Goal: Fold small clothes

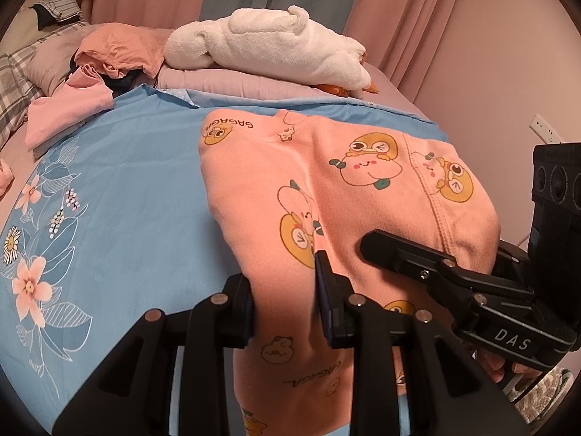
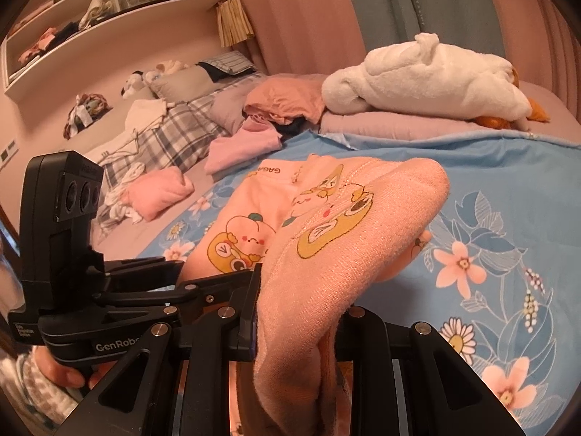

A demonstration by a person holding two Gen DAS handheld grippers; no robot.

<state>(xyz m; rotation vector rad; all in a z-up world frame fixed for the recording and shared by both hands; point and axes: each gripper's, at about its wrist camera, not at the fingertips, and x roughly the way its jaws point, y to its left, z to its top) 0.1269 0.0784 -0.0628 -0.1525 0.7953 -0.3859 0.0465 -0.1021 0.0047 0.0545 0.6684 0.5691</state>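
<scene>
Both tools pinch the pink printed garment (image 1: pixel 326 189) above the blue sheet (image 1: pixel 138 181).

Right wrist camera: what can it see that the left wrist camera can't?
Only the right wrist view shows the wall shelf with clothes. Only the left wrist view shows the wall socket. Both show the pink cartoon garment pinched by the left gripper and the right gripper, the blue flowered sheet and the white plush toy.
</scene>
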